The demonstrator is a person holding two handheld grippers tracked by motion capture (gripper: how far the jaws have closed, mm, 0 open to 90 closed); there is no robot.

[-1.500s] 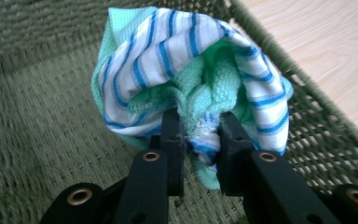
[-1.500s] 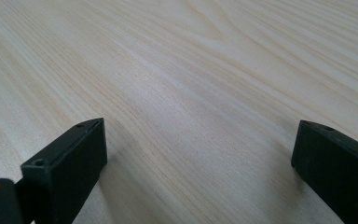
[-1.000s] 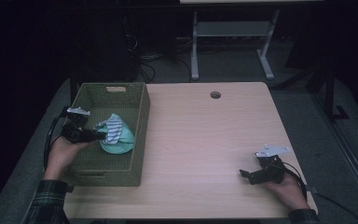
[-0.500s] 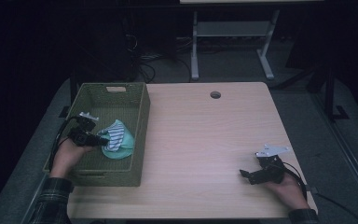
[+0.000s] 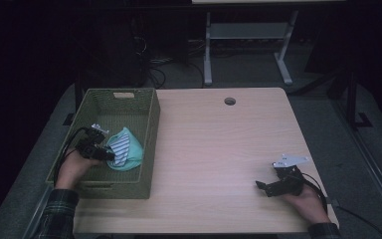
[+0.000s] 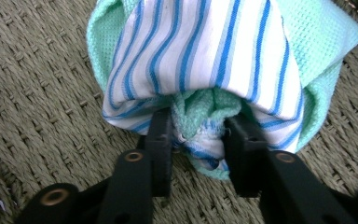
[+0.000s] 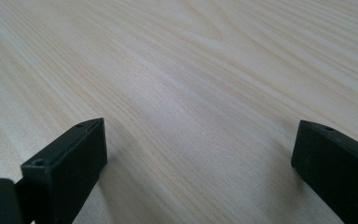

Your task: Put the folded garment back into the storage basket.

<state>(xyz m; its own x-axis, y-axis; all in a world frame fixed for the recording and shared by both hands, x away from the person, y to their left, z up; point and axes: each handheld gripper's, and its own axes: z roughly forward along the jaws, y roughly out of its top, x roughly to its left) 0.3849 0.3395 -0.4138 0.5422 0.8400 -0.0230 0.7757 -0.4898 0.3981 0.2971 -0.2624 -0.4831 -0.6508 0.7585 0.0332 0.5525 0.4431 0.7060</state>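
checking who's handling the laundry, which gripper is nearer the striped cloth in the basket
Left. The left gripper is inside the woven basket, its jaws, which have just been opening, either side of the striped cloth. The right gripper rests far across the table, jaws open.

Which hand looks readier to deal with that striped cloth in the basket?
The left. Its gripper is down inside the green woven basket, and its fingers, just opening, flank the green and blue-striped cloth bundle. The right gripper rests open on the wooden table, far away.
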